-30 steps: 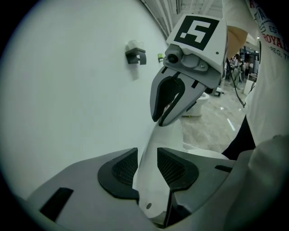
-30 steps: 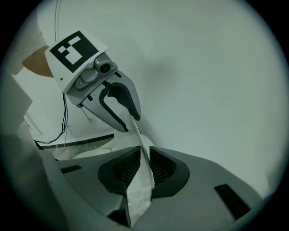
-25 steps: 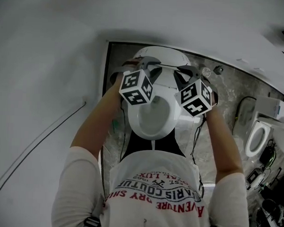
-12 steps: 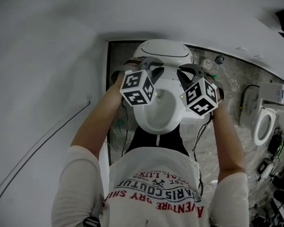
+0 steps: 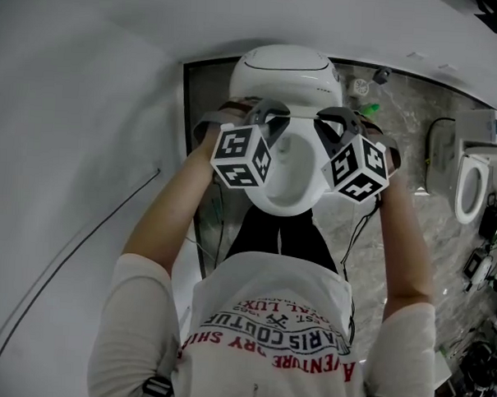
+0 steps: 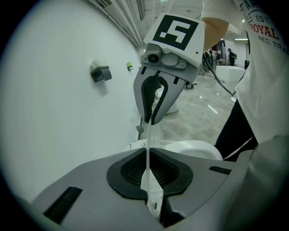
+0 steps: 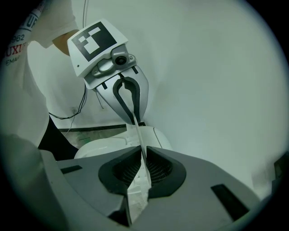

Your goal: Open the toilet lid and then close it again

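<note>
Against white wall (image 5: 72, 103), left claw (image 6: 148, 155), just closing, and right claw (image 7: 141, 153) pinch raised white toilet lid (image 5: 283, 72).

This is looking like a mock bathroom set up inside a test or display hall rather than a home. A white toilet (image 5: 283, 72) is standing on a grey marbled floor (image 5: 400, 118) beside a plain white wall (image 5: 70, 145), and a second toilet (image 5: 471, 191) is standing near it. Loose cables (image 5: 435, 156) are lying across the floor, and the left gripper view is showing a wide lit hall (image 6: 221, 49) beyond.
</note>
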`<action>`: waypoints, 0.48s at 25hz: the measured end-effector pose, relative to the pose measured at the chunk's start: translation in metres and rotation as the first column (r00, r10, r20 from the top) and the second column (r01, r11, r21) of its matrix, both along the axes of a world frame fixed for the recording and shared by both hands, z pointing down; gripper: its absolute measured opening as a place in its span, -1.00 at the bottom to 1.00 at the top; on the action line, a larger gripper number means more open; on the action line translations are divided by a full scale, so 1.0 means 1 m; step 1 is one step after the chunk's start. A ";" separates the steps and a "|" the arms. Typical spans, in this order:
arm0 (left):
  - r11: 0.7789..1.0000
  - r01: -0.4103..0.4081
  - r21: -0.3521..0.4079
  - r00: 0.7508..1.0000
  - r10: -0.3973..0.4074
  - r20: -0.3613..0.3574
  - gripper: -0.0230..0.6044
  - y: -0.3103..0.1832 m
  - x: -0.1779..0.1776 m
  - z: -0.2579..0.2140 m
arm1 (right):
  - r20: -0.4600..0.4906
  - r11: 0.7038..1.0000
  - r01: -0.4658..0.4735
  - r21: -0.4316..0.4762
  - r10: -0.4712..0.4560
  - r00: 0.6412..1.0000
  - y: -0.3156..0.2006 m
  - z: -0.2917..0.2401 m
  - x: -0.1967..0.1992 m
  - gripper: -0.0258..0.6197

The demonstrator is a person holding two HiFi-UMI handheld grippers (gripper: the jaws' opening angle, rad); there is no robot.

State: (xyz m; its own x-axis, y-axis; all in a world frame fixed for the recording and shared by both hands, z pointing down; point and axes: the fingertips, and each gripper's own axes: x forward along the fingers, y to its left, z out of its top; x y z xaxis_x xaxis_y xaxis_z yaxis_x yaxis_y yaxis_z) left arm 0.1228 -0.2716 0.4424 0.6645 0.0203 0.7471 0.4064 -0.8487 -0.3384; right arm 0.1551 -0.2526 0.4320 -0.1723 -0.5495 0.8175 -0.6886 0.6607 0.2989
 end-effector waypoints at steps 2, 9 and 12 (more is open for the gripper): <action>1.000 -0.004 0.008 1.000 0.004 -0.006 -0.84 0.010 -0.006 0.001 | -0.009 1.000 0.003 0.010 -0.003 1.000 0.010 0.001 -0.006 -0.86; 1.000 0.008 0.012 1.000 -0.008 -0.024 -0.83 0.043 -0.024 0.004 | -0.001 1.000 0.024 0.019 -0.024 1.000 0.044 0.005 -0.024 -0.86; 1.000 0.016 0.022 1.000 -0.015 -0.025 -0.82 0.061 -0.033 0.008 | 0.005 0.999 0.041 0.021 -0.041 0.999 0.063 0.010 -0.033 -0.85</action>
State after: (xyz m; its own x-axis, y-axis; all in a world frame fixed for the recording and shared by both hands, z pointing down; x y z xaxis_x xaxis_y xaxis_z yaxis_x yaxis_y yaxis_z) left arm 0.0901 -0.2101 0.4507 0.6832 -0.0062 0.7302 0.3846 -0.8470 -0.3669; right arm 0.1222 -0.1897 0.4420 -0.1994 -0.5588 0.8049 -0.6625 0.6821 0.3095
